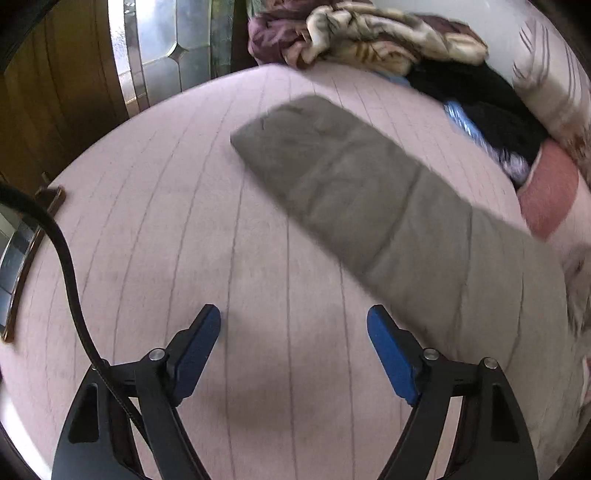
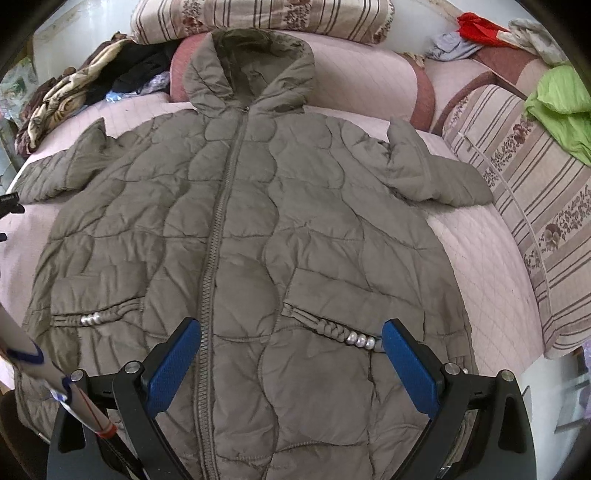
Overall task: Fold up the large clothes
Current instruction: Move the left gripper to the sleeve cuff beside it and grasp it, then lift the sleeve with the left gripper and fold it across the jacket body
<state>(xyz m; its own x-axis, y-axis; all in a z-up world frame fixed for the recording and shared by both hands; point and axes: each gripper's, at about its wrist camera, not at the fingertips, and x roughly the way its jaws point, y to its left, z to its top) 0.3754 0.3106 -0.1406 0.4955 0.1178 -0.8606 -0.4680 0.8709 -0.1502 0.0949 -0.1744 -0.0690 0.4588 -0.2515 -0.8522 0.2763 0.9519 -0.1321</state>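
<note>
Both hand-held grippers, left and right, gape wide, holding nothing, above the olive jacket.

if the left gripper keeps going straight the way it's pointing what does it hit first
Probably the pink quilted bedspread: the open left gripper points at bare cover, with the grey jacket sleeve lying just to its right. Depth is unclear, so it might graze the sleeve.

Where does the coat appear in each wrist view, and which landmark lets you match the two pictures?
Left wrist: only one sleeve of the coat shows, running diagonally from upper middle to the right edge.
Right wrist: the whole coat fills the centre, spread flat, zipped, hood at the top.
Shared landmark: the patterned blanket heaped with dark clothes at the bed's far edge.
</note>
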